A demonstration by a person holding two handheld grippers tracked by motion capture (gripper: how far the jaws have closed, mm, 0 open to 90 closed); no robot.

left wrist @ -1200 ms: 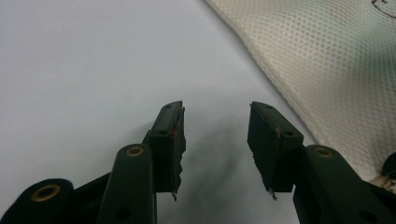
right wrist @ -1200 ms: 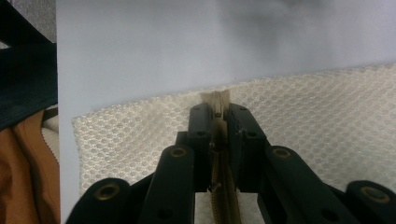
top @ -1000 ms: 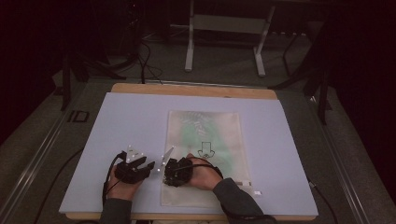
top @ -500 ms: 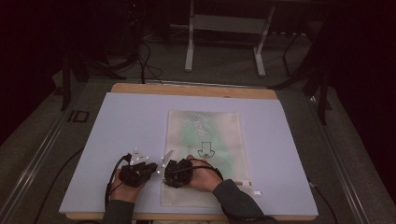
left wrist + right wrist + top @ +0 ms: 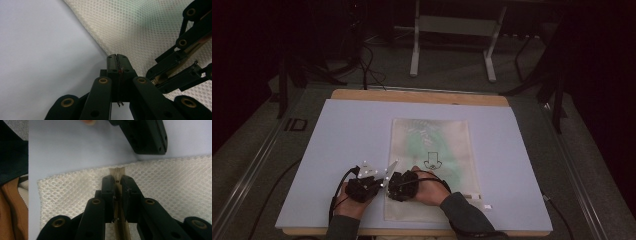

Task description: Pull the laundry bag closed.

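Note:
A white mesh bag (image 5: 432, 145) with green contents lies flat on a pale mat (image 5: 337, 150). Both grippers meet at its near left corner. My left gripper (image 5: 381, 188) has just been closing; in the left gripper view its jaws (image 5: 117, 56) stand shut right at the bag's edge (image 5: 150, 25) and seem to pinch the mesh. My right gripper (image 5: 393, 189) rests on the bag. In the right gripper view its jaws (image 5: 117, 178) are shut on the beige zipper (image 5: 120, 220), near its end by the bag's edge (image 5: 175, 177).
A black arrow (image 5: 432, 161) is printed on the bag, and a small tag (image 5: 474, 197) sits at its near right corner. The mat covers a wooden table (image 5: 412, 96). Behind the table are metal frame legs (image 5: 414, 50) and cables on the floor.
The left gripper's jaws went from wide open to shut at the bag's edge, with the hand shifting slightly toward the bag. The right hand and the bag stayed put.

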